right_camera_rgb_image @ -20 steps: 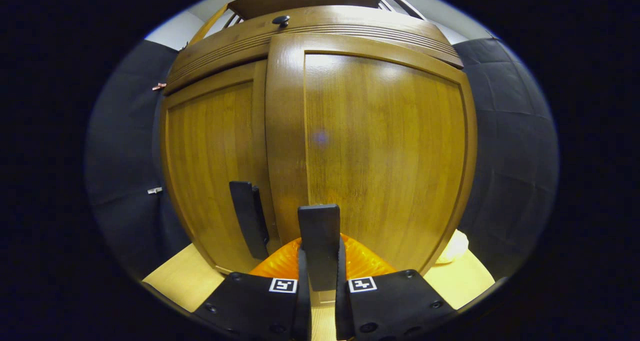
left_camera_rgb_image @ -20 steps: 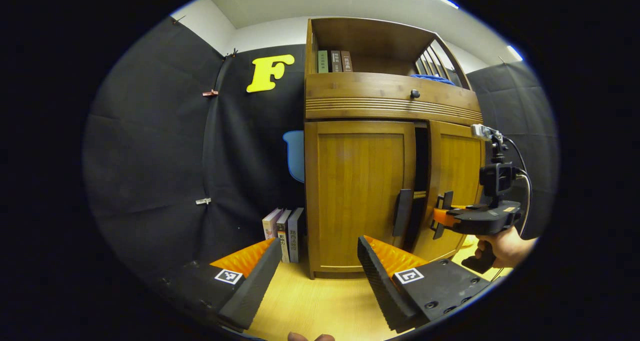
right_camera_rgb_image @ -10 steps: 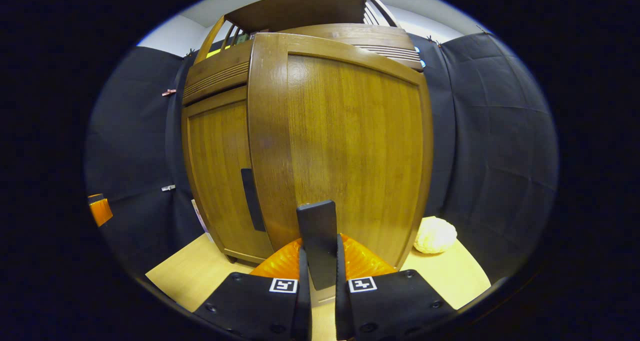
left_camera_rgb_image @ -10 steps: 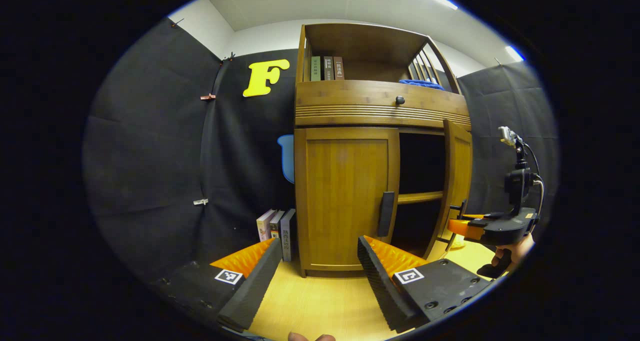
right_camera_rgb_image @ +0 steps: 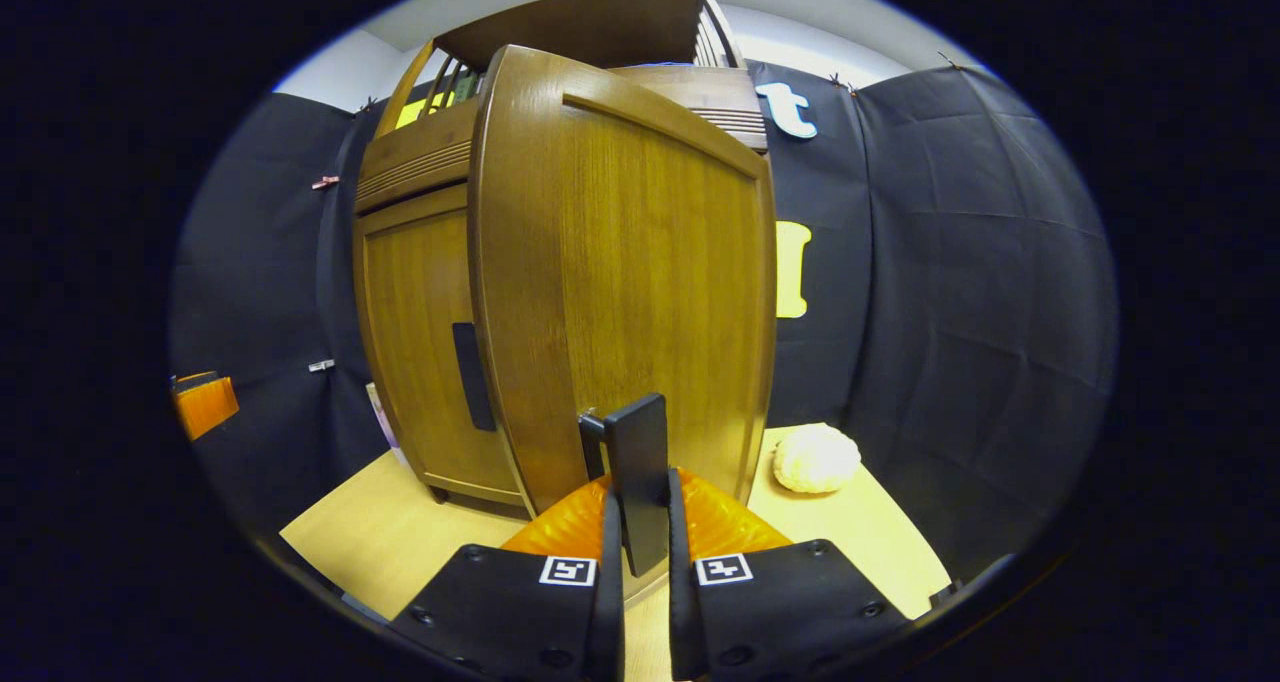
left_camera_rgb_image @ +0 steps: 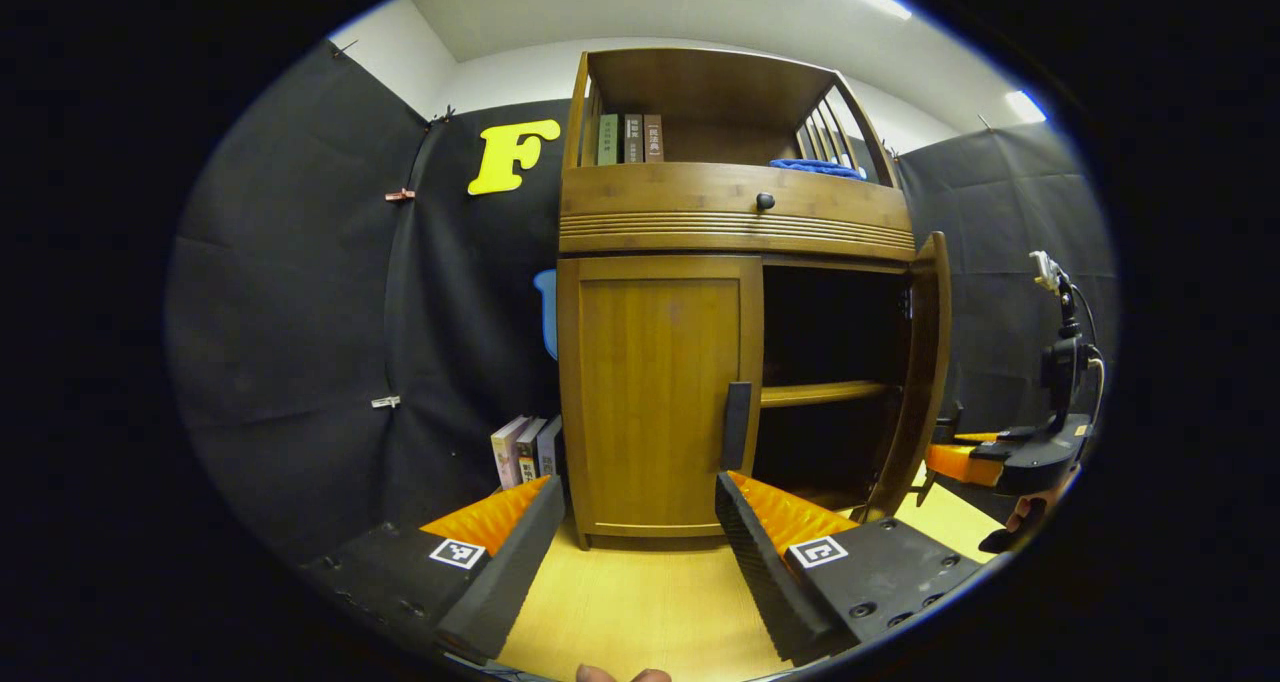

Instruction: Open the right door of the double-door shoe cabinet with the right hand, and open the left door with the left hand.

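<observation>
Booth: shoe cabinet (left_camera_rgb_image: 660,402) interior dark, seemingly empty.

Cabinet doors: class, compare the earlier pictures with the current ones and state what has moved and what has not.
The right door has swung outward from barely ajar to wide open, baring the inner shelf. The right gripper stays shut on the right door's handle and has pulled back with it. The left door remains closed, its handle untouched; the left gripper stays open, short of the cabinet.
</observation>
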`<state>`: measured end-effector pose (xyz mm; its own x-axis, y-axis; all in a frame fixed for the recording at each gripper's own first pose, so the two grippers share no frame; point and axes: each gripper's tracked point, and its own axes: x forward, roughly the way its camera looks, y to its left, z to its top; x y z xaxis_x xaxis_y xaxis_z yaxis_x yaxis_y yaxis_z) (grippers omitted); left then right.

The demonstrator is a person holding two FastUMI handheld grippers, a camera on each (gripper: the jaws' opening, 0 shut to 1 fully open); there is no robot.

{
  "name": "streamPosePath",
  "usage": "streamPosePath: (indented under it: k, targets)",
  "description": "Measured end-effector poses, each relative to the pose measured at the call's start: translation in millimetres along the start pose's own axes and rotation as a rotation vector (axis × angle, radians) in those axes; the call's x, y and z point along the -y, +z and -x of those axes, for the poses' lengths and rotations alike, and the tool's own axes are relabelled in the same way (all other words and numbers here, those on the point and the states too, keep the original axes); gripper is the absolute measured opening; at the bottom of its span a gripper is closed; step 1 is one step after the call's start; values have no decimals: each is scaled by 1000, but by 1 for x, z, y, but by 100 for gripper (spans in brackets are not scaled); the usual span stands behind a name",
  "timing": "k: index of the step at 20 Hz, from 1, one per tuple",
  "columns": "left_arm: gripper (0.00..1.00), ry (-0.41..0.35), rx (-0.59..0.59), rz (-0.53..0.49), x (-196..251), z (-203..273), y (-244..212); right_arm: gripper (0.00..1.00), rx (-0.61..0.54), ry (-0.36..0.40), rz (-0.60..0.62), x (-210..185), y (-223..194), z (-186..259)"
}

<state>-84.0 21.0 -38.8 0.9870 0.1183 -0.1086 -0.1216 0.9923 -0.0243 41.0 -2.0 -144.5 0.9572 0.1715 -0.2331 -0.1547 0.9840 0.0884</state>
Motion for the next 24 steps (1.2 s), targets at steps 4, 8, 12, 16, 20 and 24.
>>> streamPosePath:
  k: [4, 8, 12, 16, 20, 24]
  targets:
    - [94, -12, 4, 9, 12, -4, 3, 21, -1, -47, -28, 24, -2, 12]
    - [92, -22, 5, 17, 26, -12, 5, 20, -6, -52, 0, 44, 1, 20]
    - [92, -18, -6, 30, 43, -25, 10, 20, -18, -44, 0, 71, 7, 21]
    - [95, 2, 1, 17, 57, -37, 19, 15, -24, -38, -38, 106, 13, 19]
    - [92, 16, 0, 24, 74, -48, 29, 15, -39, 9, -56, 112, 15, 20]
    - [92, 38, 11, -1, 88, -58, 41, 15, -26, 26, -11, 149, 19, 24]
